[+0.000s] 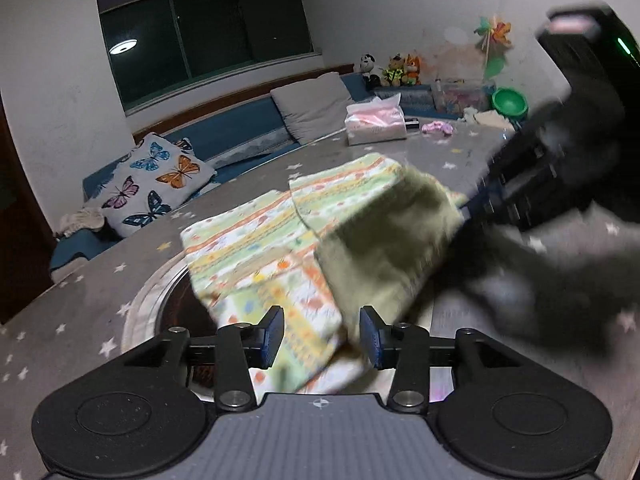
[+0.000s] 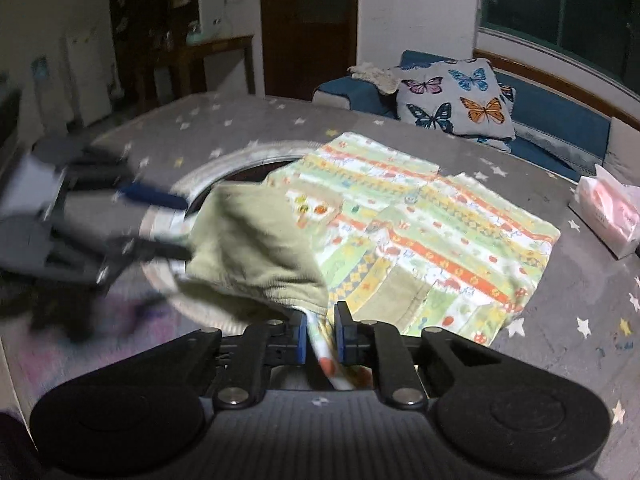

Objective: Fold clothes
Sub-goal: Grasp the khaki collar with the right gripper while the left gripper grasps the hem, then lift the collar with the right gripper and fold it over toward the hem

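A small patterned garment (image 1: 256, 236) with orange, yellow and green stripes lies on the grey star-print table cover (image 1: 80, 308); it also shows in the right wrist view (image 2: 432, 232). One end is lifted and turned over, showing its plain olive inside (image 1: 384, 236), (image 2: 248, 244). My left gripper (image 1: 322, 336) has its blue pads apart with the garment's near edge between them. My right gripper (image 2: 321, 330) is nearly closed on a fold of the waistband edge. Each gripper appears blurred in the other's view: the left (image 2: 160, 224) and the right (image 1: 480, 200).
A tissue pack (image 1: 376, 120) and small toys (image 1: 438, 128) lie on the table's far side. A round pale ring (image 2: 208, 176) shows under the garment. A blue sofa (image 1: 224, 132) with a butterfly cushion (image 1: 156, 184) stands beyond the table.
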Tool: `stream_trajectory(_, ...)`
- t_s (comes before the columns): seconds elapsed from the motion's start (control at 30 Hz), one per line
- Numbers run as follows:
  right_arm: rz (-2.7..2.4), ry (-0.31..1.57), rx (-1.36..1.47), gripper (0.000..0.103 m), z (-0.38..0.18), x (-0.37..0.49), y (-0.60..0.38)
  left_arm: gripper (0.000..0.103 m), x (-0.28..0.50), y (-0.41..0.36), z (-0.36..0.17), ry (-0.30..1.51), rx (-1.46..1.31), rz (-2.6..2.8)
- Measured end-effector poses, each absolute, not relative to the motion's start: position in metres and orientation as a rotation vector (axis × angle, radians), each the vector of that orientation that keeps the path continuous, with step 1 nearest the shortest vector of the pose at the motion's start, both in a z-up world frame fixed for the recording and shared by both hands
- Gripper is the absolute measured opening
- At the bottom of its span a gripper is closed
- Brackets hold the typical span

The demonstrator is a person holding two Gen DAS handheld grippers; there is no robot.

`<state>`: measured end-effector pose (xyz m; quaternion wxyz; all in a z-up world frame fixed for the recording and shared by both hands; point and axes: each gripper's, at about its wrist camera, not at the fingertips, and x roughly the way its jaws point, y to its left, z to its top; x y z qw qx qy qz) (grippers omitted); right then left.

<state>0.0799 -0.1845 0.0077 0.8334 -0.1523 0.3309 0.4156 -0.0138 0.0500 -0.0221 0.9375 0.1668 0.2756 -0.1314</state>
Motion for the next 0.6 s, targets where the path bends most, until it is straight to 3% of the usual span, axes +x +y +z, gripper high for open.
stream_trajectory(0.33,0.855,0.683,-0.268,0.009,0.021,0.089,-0.186,0.055,-0.005,0.046,-0.048,0.558,0.499,-0.235)
stream_trajectory(0.37,0.853,0.68,-0.266,0.009,0.022,0.089,-0.187,0.05,-0.004,0.049,-0.049,0.561,0.503,-0.227)
stream_trajectory(0.4,0.851,0.678,-0.264,0.009,0.022,0.089,-0.187,0.031,-0.002,0.052,-0.049,0.567,0.503,-0.218)
stream_trajectory(0.47,0.848,0.675,-0.259,0.007,0.023,0.089,-0.188,0.01,0.001,0.058,-0.05,0.577,0.504,-0.202)
stream_trajectory(0.6,0.857,0.674,-0.247,0.006,0.025,0.076,-0.195,0.006,-0.007,0.063,-0.04,0.555,0.499,-0.189)
